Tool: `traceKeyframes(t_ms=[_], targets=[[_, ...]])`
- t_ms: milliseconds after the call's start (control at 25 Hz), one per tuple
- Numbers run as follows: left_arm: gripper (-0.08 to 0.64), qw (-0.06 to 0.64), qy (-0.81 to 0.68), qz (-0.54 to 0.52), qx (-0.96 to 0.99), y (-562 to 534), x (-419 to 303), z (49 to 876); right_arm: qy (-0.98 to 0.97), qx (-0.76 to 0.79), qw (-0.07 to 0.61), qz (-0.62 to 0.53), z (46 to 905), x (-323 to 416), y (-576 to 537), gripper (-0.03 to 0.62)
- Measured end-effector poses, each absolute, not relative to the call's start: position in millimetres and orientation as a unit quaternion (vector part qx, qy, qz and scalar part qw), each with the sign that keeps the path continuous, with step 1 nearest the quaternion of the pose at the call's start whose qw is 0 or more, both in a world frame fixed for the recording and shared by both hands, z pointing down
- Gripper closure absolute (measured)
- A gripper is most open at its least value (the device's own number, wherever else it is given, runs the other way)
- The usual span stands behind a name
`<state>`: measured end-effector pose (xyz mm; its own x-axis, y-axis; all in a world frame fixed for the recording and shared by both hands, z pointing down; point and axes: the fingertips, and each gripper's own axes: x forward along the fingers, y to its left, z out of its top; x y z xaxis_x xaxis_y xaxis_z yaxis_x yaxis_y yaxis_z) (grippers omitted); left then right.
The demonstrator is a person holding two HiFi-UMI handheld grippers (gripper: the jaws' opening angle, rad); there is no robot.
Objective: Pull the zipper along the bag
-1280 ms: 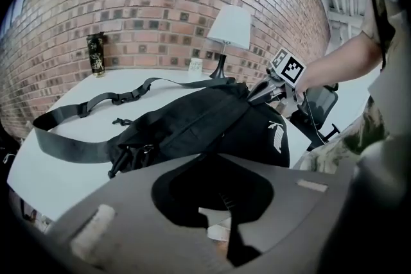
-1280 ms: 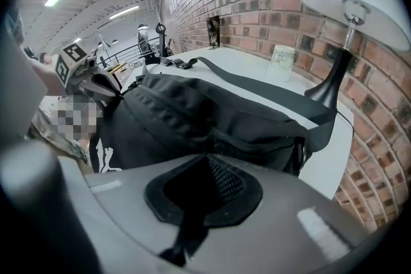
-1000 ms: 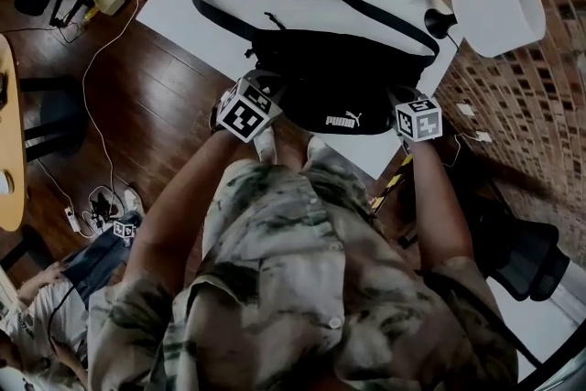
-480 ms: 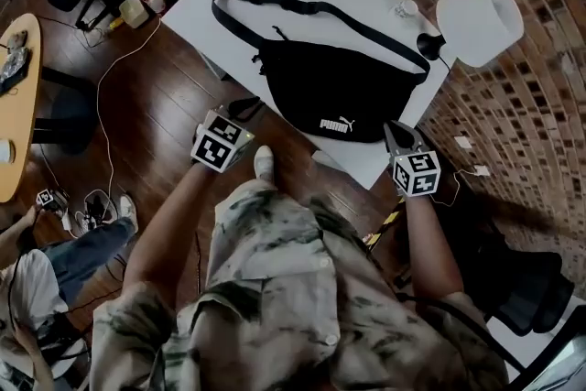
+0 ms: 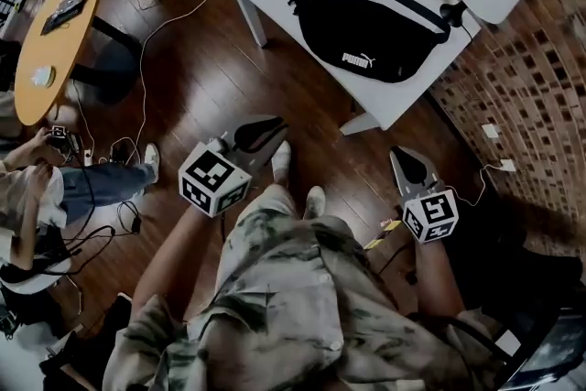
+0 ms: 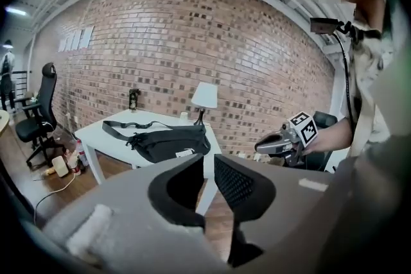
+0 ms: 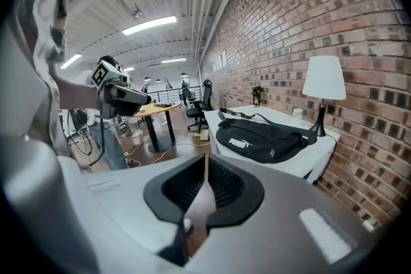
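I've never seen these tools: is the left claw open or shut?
Open. The left gripper view shows the left claw with jaws apart, only floor visible between them; it holds nothing.

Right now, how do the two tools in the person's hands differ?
The left tool has its jaws apart with a gap; the right tool has them almost together. The left tool angles toward the right; the right tool points nearly straight ahead. Both are empty, far from the bag.

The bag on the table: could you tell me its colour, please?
The bag is black with a white logo; head view shows it best.
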<state>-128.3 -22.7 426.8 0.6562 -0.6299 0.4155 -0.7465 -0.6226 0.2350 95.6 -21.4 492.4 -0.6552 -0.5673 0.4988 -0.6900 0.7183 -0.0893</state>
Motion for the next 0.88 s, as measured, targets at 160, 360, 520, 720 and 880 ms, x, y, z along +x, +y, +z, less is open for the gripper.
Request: traceKeyframes(t_ms=[160,360,520,720,880], targets=[[0.508,0.201,-0.382,0.141,0.891,32,-121,402,-0.906,0.342,0.206,0.143,468,90,38,0.569],[0.512,0.176,-0.37,0.12,0.904,78,-129,363,-0.91,0.355,0.177,0.122,428,68,88,0.569],[0.512,0.158,-0.349,0.121,0.916,122,-155,357,-0.906,0.376,0.164,0.104,406,36,132,0.569],[0.512,0.171,-0.291,0.114,0.935,178,-177,353,-0.89,0.418,0.151,0.104,388,0,201,0.569],[0.512,0.166,-0.286,0.116,0.937,217,-222,355,-0.89,0.424,0.134,0.103,376,-43,248,0.561]])
